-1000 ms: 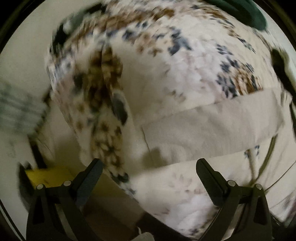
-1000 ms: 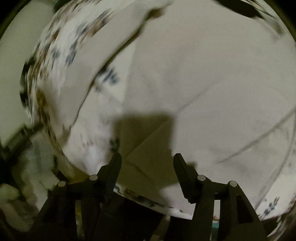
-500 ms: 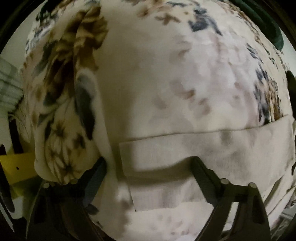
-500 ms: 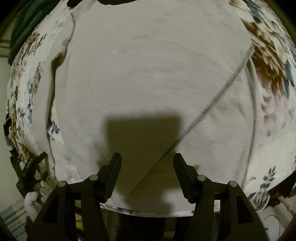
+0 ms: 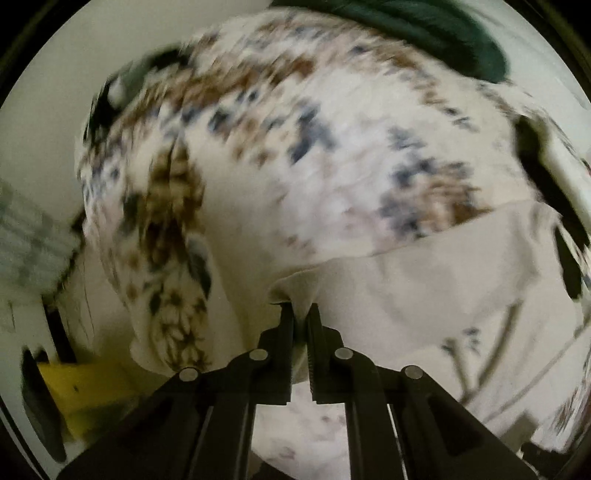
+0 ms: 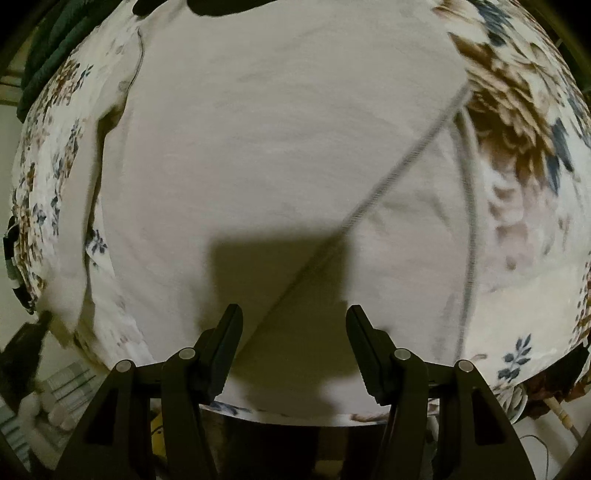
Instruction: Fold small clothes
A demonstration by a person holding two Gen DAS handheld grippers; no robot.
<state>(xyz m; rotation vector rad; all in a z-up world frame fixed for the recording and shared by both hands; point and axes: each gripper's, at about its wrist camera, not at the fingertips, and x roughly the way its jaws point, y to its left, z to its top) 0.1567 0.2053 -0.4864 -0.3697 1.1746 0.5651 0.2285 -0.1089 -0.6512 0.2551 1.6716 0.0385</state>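
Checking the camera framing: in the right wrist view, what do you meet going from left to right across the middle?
Floral cloth → plain beige garment → stitched seam → big brown flower print.

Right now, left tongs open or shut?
Shut: the left tongs pinch a puckered edge of the beige garment, fingers nearly together.

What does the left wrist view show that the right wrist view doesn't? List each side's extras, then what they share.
Only the left wrist view: the left gripper shut on a pinched edge of the beige garment, a yellow object at lower left, and motion blur throughout.

Only the right wrist view: the right gripper open above the garment's broad flat panel, a stitched seam running diagonally, and the gripper's shadow on the cloth.

Both: the beige garment lying on a floral cloth with a dark green fabric at the far edge.
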